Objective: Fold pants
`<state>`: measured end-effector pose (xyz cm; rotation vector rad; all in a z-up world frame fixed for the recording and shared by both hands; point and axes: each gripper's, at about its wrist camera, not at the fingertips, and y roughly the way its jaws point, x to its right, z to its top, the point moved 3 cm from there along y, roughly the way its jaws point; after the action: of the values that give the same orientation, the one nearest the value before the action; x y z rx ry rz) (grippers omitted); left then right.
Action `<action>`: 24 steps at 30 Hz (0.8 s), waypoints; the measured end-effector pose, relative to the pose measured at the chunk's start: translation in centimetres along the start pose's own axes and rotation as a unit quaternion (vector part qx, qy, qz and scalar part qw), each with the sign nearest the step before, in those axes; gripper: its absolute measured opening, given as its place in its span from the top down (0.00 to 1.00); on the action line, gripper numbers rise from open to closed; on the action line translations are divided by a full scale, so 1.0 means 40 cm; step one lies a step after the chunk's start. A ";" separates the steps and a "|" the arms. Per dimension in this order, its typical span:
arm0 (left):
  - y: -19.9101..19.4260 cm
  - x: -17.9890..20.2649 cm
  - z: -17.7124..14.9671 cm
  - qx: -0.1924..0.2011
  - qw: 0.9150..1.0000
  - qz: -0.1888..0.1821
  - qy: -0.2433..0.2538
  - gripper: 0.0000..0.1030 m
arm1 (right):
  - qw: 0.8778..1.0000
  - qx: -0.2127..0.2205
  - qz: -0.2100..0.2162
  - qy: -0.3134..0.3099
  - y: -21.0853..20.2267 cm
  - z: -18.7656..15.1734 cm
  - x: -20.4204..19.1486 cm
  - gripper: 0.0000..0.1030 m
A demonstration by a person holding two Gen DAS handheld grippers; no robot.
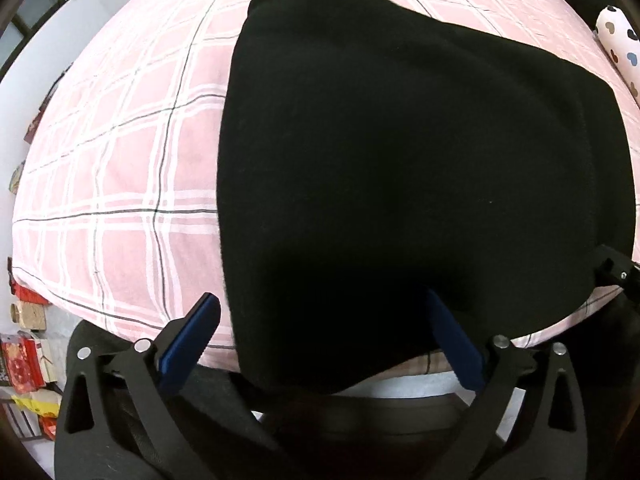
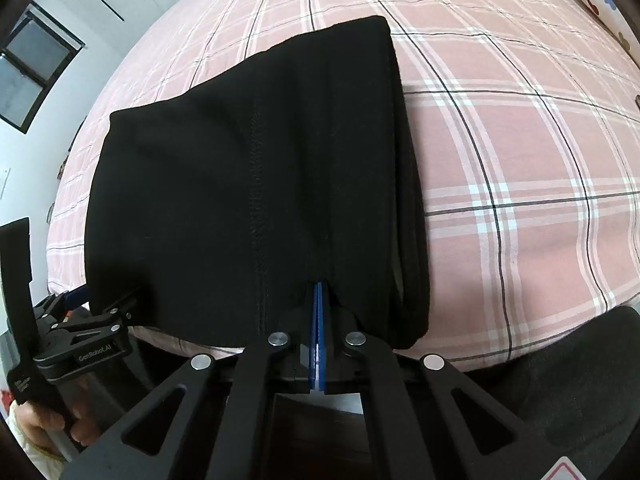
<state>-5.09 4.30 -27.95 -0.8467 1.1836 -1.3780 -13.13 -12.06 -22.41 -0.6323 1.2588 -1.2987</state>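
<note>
Blue-padded fingers of the right gripper are sitting closest to the lens in the right wrist view, pressed together with the near hem of the black pants pinched between them. A stitched seam is running away from that pinch up the cloth.

Black pants are lying folded on the pink plaid bedsheet, near the front edge of the bed, with their near end hanging slightly over that edge. In the right wrist view the sheet is spreading out bare to the right of the garment.

In the left wrist view the left gripper is standing with its fingers wide apart: the left blue pad is lying over the sheet just beside the cloth's left edge, while the right blue pad is showing at the pants' near hem, partly covered by it. Nothing is being clamped between them. The same tool is appearing at the lower left of the right wrist view, held by a hand at the garment's near left corner.

A white pillow with heart prints is resting at the far right of the bed. Red and yellow boxes are sitting on the floor to the left. A dark-framed window is showing in the white wall beyond.
</note>
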 end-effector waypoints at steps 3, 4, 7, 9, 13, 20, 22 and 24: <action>0.013 -0.002 0.006 0.000 1.000 -0.001 0.001 0.04 | 1.000 0.000 0.005 0.001 0.006 -0.018 0.034 1.00; 0.017 -0.002 0.006 0.001 1.000 0.000 0.003 0.04 | 1.000 0.000 0.005 0.000 0.009 -0.019 0.039 1.00; 0.019 0.002 0.007 0.000 1.000 -0.002 0.002 0.04 | 1.000 0.000 0.001 -0.006 0.012 -0.024 0.040 1.00; 0.023 0.003 0.008 -0.003 1.000 -0.009 -0.002 0.04 | 1.000 -0.001 0.000 -0.007 0.008 -0.023 0.037 1.00; 0.034 0.000 0.011 -0.006 1.000 -0.020 -0.008 0.04 | 1.000 -0.001 0.000 -0.011 0.007 -0.023 0.032 1.00; 0.048 0.000 0.014 -0.007 1.000 -0.025 -0.006 0.04 | 1.000 -0.002 0.011 0.000 -0.003 -0.021 0.034 1.00; 0.034 -0.011 0.016 -0.013 0.999 -0.033 -0.018 0.04 | 1.000 -0.002 0.024 0.017 -0.018 -0.022 0.042 1.00; 0.013 -0.032 0.016 -0.019 0.998 -0.047 -0.041 0.04 | 0.998 0.015 0.044 0.030 -0.057 -0.023 0.045 0.98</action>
<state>-4.11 5.48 -28.11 -0.9878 1.1217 -1.3862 -15.13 -14.02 -21.18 -0.5144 1.2983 -1.2696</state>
